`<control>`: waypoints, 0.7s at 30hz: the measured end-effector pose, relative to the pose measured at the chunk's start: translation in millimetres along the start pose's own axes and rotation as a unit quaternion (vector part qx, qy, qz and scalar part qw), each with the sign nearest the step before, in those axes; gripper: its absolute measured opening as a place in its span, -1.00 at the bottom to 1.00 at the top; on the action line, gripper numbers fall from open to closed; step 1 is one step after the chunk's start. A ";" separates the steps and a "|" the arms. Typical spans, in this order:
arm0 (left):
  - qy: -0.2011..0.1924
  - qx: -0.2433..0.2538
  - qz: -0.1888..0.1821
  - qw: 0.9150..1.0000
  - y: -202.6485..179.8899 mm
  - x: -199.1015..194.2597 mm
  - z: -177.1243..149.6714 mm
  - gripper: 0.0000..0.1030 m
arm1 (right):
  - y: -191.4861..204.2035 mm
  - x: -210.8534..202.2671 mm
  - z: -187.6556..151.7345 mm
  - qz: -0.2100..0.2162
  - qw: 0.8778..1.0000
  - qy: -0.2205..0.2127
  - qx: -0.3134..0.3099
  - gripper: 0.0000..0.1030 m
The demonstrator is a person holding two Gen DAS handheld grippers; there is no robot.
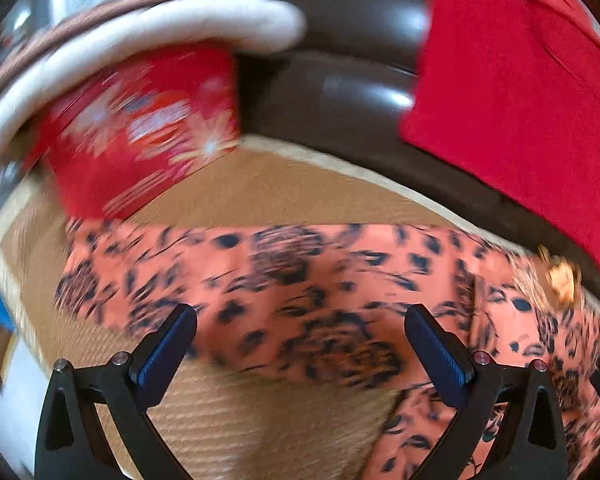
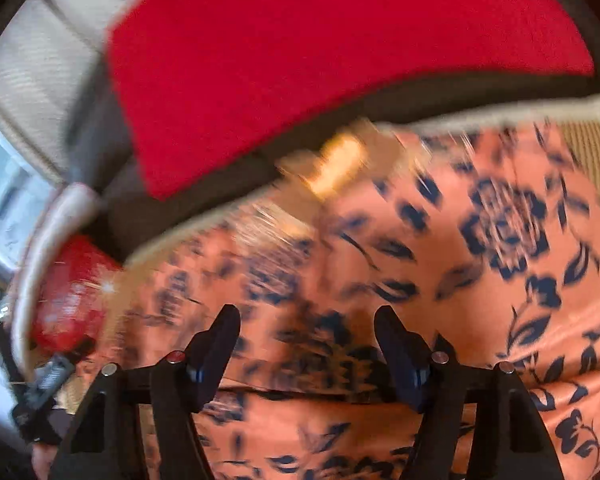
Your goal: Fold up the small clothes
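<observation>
In the left wrist view, the left gripper (image 1: 300,332) is seen spread wide, the orange floral garment (image 1: 292,280) lying just ahead, unheld. In the right wrist view, the right gripper (image 2: 307,332) is parted above the same cloth (image 2: 480,280); only one layer might be caught if closed hastily.

A tan ribbed mat (image 1: 260,188) is spread under everything, its pale edge (image 2: 500,118) seen at twelve o'clock. Beyond it, a dark brown glossy sofa (image 1: 340,92) is seen at twelve. At ten o'clock a white padded rim (image 1: 172,28) curves; the rest is too blurred to be told.
</observation>
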State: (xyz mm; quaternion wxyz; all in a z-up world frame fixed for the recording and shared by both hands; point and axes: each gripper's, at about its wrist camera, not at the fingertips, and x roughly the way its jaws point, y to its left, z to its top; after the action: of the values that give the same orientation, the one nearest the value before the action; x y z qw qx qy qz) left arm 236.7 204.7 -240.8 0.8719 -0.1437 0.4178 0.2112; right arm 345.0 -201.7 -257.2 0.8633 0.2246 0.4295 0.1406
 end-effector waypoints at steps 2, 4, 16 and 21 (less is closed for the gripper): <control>0.001 -0.037 0.013 0.999 34.1 -5.1 -1.0 1.00 | 6.0 -9.2 -1.5 0.015 1.000 -0.022 -0.010 0.43; 0.000 -0.080 0.038 0.996 75.2 -11.1 -6.2 1.00 | 6.8 -9.4 -5.6 0.030 0.999 -0.025 -0.004 0.43; 0.071 -0.257 -0.087 0.960 208.4 17.5 -32.5 0.62 | 23.7 -19.4 -13.5 0.039 0.997 -0.043 -0.043 0.43; 0.077 -0.297 -0.142 0.941 216.6 28.9 -31.7 0.47 | 19.6 -17.1 -10.2 0.038 0.998 -0.043 -0.034 0.43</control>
State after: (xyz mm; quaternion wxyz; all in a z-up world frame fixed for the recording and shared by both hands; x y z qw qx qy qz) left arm 126.0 386.7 -299.0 0.7760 -0.4694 0.3769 0.1880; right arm 325.7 -189.5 -241.0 0.8821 0.2174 0.3779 0.1783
